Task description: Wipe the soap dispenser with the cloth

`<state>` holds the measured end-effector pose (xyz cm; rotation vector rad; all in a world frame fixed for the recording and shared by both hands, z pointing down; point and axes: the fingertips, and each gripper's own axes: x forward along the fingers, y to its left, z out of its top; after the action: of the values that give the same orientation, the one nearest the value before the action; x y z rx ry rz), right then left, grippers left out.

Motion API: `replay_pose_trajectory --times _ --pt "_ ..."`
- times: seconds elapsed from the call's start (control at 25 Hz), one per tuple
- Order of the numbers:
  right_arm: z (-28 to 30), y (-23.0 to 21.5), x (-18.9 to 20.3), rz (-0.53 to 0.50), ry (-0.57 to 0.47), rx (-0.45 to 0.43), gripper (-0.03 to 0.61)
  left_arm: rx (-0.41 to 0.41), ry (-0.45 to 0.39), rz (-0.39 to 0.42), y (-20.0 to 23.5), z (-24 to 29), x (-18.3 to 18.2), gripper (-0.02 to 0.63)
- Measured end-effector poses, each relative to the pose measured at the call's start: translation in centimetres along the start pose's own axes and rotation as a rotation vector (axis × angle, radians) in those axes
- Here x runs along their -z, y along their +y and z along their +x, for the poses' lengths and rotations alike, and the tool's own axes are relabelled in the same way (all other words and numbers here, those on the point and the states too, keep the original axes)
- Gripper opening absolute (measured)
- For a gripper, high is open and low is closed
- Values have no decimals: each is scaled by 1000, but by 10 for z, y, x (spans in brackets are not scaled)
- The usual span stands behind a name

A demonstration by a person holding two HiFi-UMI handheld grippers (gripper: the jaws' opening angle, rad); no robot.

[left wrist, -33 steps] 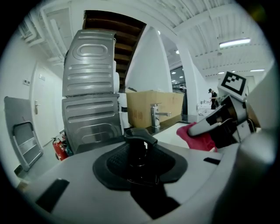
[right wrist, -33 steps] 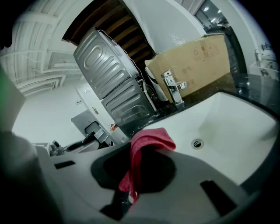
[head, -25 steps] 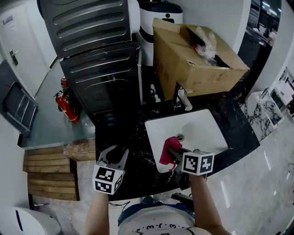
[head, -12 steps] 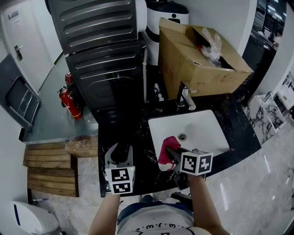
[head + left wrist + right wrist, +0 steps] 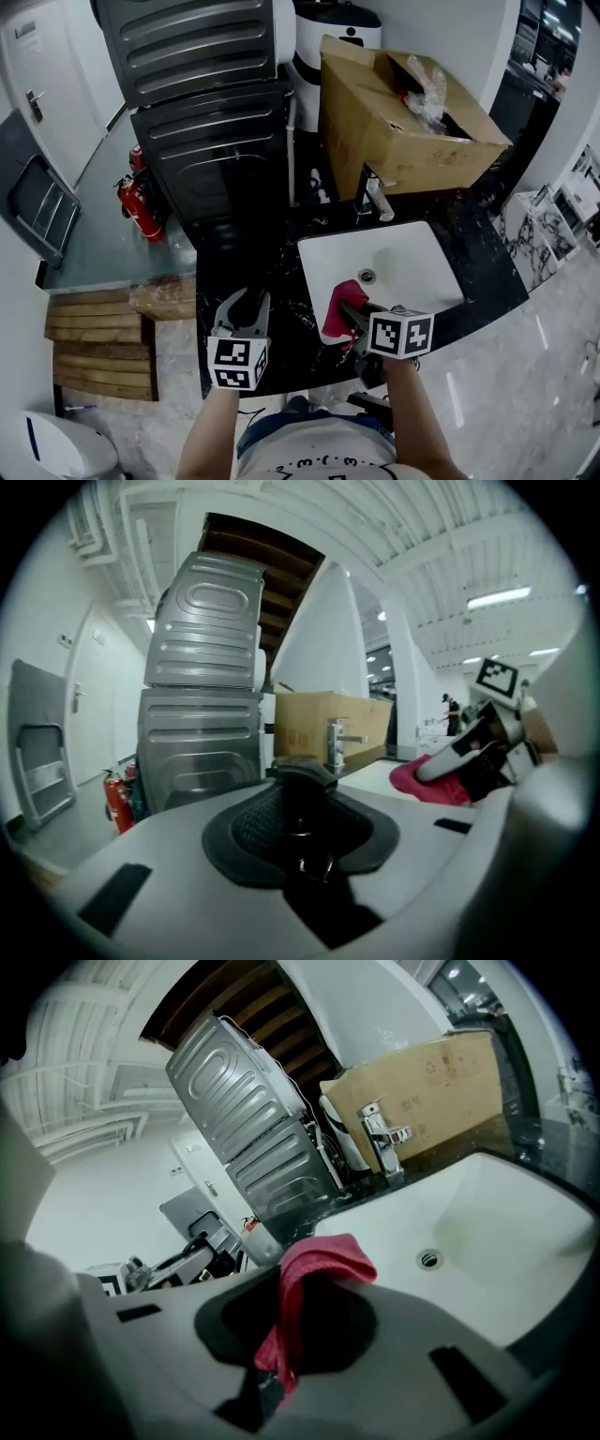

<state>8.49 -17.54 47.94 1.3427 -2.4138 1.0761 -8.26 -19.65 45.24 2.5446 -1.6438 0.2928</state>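
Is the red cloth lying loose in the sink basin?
No, the red cloth is pinched between the jaws of the right gripper, not resting in the sink.

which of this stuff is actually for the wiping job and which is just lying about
For the job:
soap dispenser, black with a pump top
red cloth

Just lying about:
cardboard box
faucet
sink
fire extinguisher
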Motion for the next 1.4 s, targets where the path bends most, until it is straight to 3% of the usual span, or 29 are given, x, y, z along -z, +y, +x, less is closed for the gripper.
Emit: replay_pose_trajectory --times 0.16,0.28,0.4,0.56,0.72,0.76,0.8,0.96,1.12,1.2,1.28,1.4 --pt "2 4 2 -6 7 -8 49 315 -53 -41 -4 -10 1 104" --pt "4 8 4 -14 17 -15 49 402 -45 -39 -1 -17 2 107" --pt "8 11 5 -16 26 -20 49 345 -30 -9 3 -20 3 124" --pt "14 17 2 -27 25 -35 49 241 -30 -13 -1 -20 5 206" --pt "18 26 1 -42 28 -49 49 91 -21 -1 4 -12 4 204" --pt "18 27 2 -46 31 -49 49 72 -20 -14 5 -11 3 179" --pt "19 27 3 -49 35 -49 49 62 -23 -35 6 -11 2 106" --pt "21 30 5 -54 43 -55 48 104 -78 -185 8 -11 -1 104" --pt "23 38 4 -57 37 -80 49 200 -191 -462 12 -14 -4 104" --pt "24 44 1 -66 31 -102 48 215 -231 -550 15 -15 -1 103" --pt "26 53 -1 -78 31 -133 49 214 -242 -592 19 -16 1 104" --pt "35 75 0 -120 49 -184 48 220 -228 -579 20 -19 2 103"
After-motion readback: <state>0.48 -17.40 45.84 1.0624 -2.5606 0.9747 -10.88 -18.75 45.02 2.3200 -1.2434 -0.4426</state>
